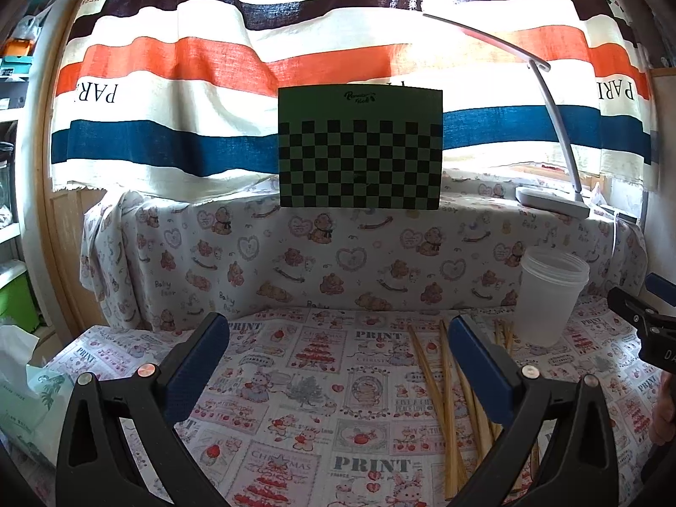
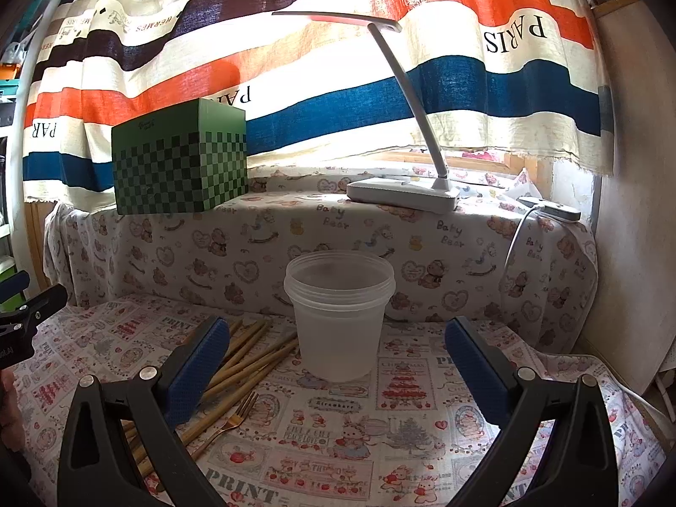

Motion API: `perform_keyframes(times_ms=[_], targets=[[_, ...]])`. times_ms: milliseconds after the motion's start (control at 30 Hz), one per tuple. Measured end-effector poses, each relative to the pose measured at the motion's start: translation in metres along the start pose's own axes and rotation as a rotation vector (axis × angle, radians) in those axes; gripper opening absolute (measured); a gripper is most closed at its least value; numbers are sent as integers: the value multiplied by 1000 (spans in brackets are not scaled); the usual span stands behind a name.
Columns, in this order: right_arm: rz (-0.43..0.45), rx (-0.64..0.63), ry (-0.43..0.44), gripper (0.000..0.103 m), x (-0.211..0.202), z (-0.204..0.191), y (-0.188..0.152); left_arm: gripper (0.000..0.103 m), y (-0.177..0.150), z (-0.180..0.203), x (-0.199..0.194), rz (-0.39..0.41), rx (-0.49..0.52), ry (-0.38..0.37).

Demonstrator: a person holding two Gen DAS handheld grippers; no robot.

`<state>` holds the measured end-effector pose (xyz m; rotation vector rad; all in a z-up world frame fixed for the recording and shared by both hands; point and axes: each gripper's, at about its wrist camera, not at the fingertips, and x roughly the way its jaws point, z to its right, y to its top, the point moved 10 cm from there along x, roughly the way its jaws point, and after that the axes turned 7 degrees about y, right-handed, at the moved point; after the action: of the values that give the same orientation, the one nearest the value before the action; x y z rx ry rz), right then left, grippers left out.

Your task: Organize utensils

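A clear plastic tub (image 2: pixel 339 317) stands upright and empty on the patterned tablecloth; it also shows at the right in the left wrist view (image 1: pixel 549 295). Several bamboo chopsticks (image 2: pixel 249 359) lie in a loose pile left of the tub, with a gold fork (image 2: pixel 234 420) among them. The chopsticks (image 1: pixel 448 393) lie under the right finger in the left wrist view. My left gripper (image 1: pixel 340 338) is open and empty above the cloth. My right gripper (image 2: pixel 338 342) is open and empty, its jaws on either side of the tub, short of it.
A raised ledge under bear-print cloth (image 2: pixel 295 232) runs along the back, bearing a green checkered box (image 2: pixel 179 160) and a white desk lamp (image 2: pixel 401 190). A striped curtain (image 1: pixel 211 84) hangs behind. A tissue pack (image 1: pixel 29 397) sits at the left edge. A cable (image 2: pixel 517 236) hangs at the right.
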<state>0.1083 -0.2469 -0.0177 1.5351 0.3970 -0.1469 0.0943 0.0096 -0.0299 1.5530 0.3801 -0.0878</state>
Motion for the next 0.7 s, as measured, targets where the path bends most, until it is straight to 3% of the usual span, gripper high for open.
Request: perform_keyframes(times_ms=[167, 700], targets=[[0, 4, -3, 103, 0, 0, 0, 103, -1, 4, -1, -1, 13, -34], [-21, -25, 7, 103, 5, -7, -2, 103, 2, 11, 2, 1, 19, -45]])
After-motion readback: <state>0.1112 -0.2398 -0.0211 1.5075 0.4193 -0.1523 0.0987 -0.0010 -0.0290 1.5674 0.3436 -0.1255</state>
